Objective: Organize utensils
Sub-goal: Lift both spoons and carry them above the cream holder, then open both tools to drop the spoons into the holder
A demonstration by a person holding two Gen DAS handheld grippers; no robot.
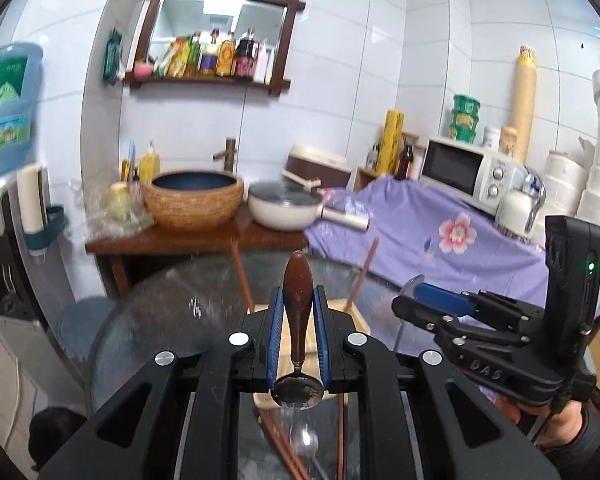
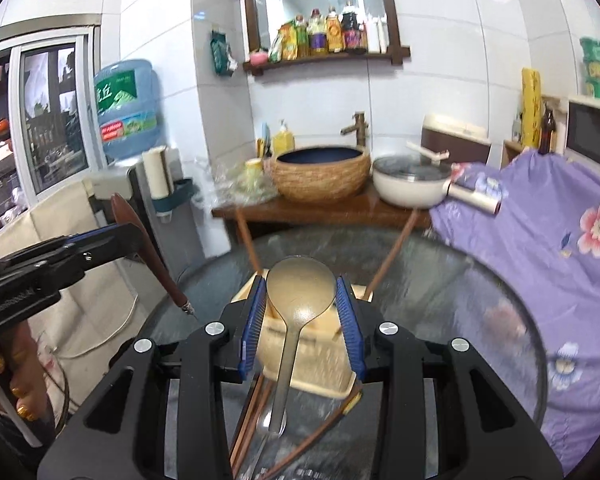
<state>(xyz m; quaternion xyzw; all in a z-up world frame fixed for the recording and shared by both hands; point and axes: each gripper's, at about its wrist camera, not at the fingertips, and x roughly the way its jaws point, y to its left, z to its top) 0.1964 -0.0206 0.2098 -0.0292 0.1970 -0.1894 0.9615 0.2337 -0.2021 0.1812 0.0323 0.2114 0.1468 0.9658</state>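
left claw clamped on wooden-handled spoon, right claw beside, above glass table

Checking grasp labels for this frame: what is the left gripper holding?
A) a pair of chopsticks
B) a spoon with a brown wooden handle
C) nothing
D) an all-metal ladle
B: the left gripper is shut on the wooden-handled spoon, its brown handle standing up between the blue pads and its metal bowl toward the camera; the all-metal ladle sits in the right gripper.

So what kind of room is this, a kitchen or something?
Probably a home kitchen or dining corner: a microwave, a lidded pan beside a basin with a tap, and sauce bottles on a wall shelf.
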